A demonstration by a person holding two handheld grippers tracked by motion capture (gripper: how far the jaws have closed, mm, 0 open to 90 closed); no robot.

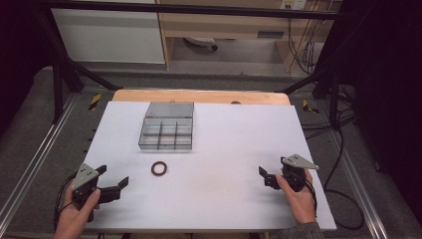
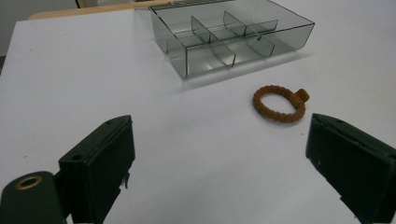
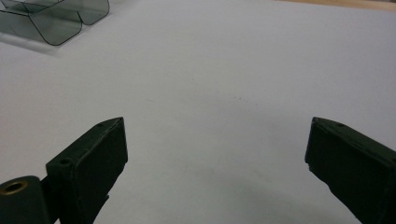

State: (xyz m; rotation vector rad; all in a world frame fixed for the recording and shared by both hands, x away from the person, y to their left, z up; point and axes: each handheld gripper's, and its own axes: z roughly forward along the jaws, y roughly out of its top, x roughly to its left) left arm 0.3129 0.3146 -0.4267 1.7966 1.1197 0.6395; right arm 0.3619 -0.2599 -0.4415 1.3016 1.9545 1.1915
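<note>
I have the white table top (image 1: 224,199) spread out below me, laid over a wooden board whose far edge shows beyond it. Toward the far left of the sheet sits a clear smoky-grey plastic organiser box (image 1: 166,126), its lid tipped back and its inside cut by dividers into small compartments; in the left gripper view the same box (image 2: 233,39) stands ahead and looks empty.

My left gripper (image 1: 113,180) hovers at the near left corner of the table, held in the person's left hand (image 1: 74,219). Its jaws are spread wide with nothing between them, only bare white surface. My right gripper (image 1: 265,177) is at the near right side, well apart from the left, gripped by the right hand (image 1: 298,199); its jaws likewise stand wide apart over bare table, as the right gripper view confirms.

The brown braided ring (image 1: 159,168) lies flat on the table, just nearer than the box and between it and the left gripper. In the left gripper view the ring (image 2: 279,103) sits ahead, just off the right-hand jaw, untouched, with a small knot on its rim.
</note>
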